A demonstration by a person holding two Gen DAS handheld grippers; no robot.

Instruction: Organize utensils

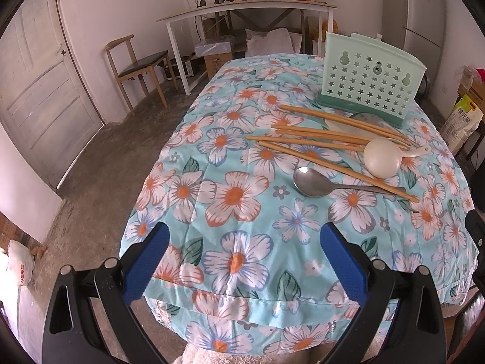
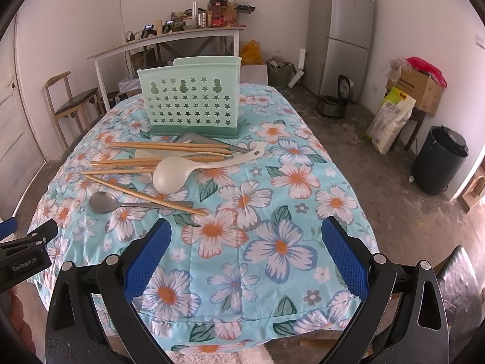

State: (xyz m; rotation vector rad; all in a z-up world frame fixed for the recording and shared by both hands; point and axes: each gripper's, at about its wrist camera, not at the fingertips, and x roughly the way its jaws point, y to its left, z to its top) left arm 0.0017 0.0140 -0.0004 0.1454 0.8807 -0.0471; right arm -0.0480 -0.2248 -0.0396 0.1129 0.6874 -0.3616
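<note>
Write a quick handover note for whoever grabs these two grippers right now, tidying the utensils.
Left gripper: open, empty, hovering over the near edge of the table.
Right gripper: open, empty, also over the near edge.
Green holder: upright at the far end; nothing can be seen sticking out of it.
In front of it, lying loose in a pile: the chopsticks, the white ladle resting across them, and a flat grey utensil partly under the pile.
The metal spoon lies nearest, with one chopstick crossing its handle.
Done: nothing yet.
Left: everything goes into the holder.
</note>
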